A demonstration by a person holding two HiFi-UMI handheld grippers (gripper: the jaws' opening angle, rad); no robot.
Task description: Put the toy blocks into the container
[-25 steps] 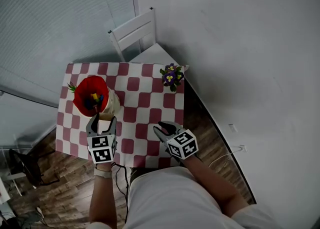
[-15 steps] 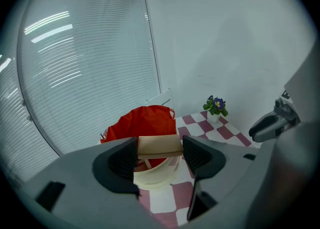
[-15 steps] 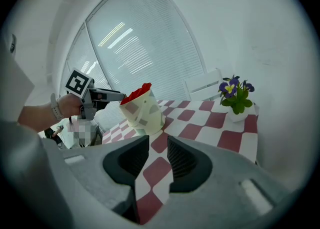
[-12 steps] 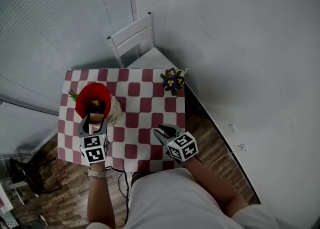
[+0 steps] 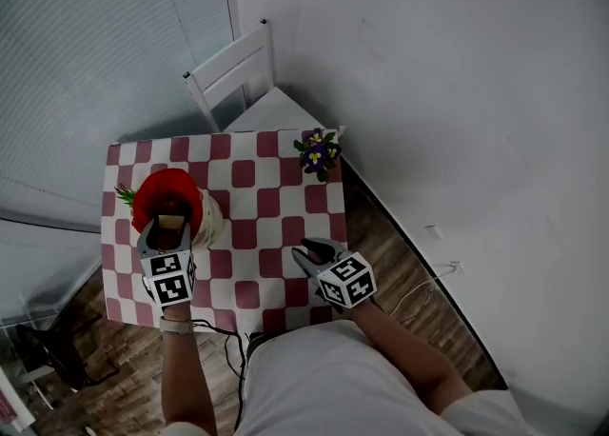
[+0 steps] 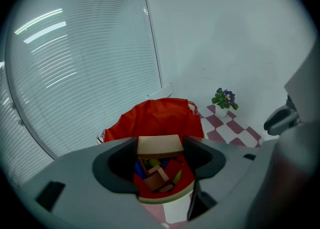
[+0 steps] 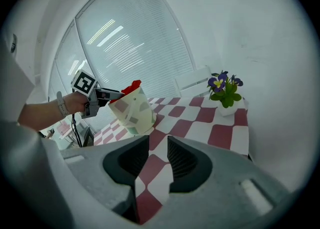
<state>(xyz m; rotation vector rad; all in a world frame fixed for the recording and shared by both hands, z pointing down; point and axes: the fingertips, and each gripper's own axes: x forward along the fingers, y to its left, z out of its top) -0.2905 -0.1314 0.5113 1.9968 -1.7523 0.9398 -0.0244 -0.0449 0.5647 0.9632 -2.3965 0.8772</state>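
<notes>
One wooden block (image 6: 159, 145) clenched in left gripper (image 6: 160, 149) fingers (image 6: 117, 165) over container (image 6: 150, 118), toy blocks (image 6: 157, 178) inside half hidden; at 5 o'clock on table (image 5: 266, 225), right gripper (image 7: 154, 155) fingers narrowly parted, empty

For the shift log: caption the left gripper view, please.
Left claw grips a tan wooden block above the red-lined container, other toy blocks already inside.

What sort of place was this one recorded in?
Probably a home dining corner, or a room staged as one. A small table has a red-and-white checked cloth, a white wooden chair stands at its far side, a potted flowering plant sits on the cloth, and window blinds run alongside.
</notes>
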